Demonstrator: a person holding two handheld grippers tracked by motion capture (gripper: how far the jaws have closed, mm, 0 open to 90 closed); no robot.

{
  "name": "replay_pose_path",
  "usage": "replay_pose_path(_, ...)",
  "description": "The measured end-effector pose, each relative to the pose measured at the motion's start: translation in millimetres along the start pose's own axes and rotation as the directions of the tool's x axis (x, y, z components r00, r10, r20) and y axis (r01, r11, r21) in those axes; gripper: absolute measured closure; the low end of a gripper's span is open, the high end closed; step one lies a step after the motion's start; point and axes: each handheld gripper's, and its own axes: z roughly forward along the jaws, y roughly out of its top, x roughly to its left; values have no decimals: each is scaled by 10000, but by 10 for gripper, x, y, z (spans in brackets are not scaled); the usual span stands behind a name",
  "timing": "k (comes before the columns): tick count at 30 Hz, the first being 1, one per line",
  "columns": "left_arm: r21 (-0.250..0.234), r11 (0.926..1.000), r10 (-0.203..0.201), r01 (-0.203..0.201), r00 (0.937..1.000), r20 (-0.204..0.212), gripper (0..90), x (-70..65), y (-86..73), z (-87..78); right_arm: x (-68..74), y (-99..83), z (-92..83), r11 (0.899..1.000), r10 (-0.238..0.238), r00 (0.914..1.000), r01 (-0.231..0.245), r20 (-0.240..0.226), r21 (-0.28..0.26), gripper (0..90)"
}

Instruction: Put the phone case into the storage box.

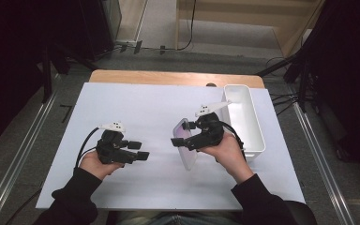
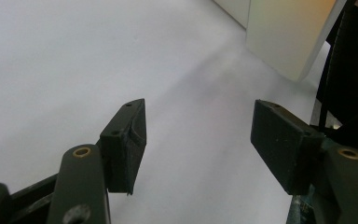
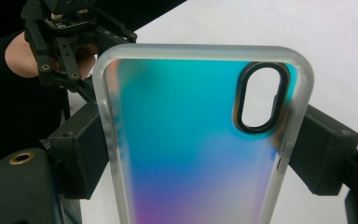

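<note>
A phone case with a translucent frame and an iridescent blue-to-purple back is held on edge just above the white sheet, right of centre. My right gripper is shut on it. In the right gripper view the two pads press the long sides of the case, below its oval camera hole, with my right gripper gripping across its width. My left gripper hovers low over the sheet at the left, pointing right, a hand's width from the case. In its own view my left gripper stands open with bare sheet between the jaws.
A white sheet covers most of the wooden table. A long white bin stands along the sheet's right edge, close behind the right hand. Dark stands and floor rails flank the table.
</note>
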Motion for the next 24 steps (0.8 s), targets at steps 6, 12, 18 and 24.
replay_pose_path(6, 32, 9999, 143, -143, 9999, -23, 358, -6, -55, -14, -3, 17, -52, 10000, -58, 9999, 59, -147, 54, 151)
replay_pose_path(12, 59, 9997, 220, -220, 9998, 17, 358, -15, -109, -33, 1, 40, -94, 9999, -99, 9997, 100, -232, 52, 151)
replay_pose_path(18, 83, 9995, 295, -296, 9995, 68, 358, -42, -135, -41, -22, 60, -150, 9999, 77, 9999, -76, -107, 104, 151)
replay_pose_path(24, 75, 9995, 313, -314, 9994, 147, 323, -54, -161, -69, -23, 89, -217, 9999, 162, 9998, -162, -69, 50, 151)
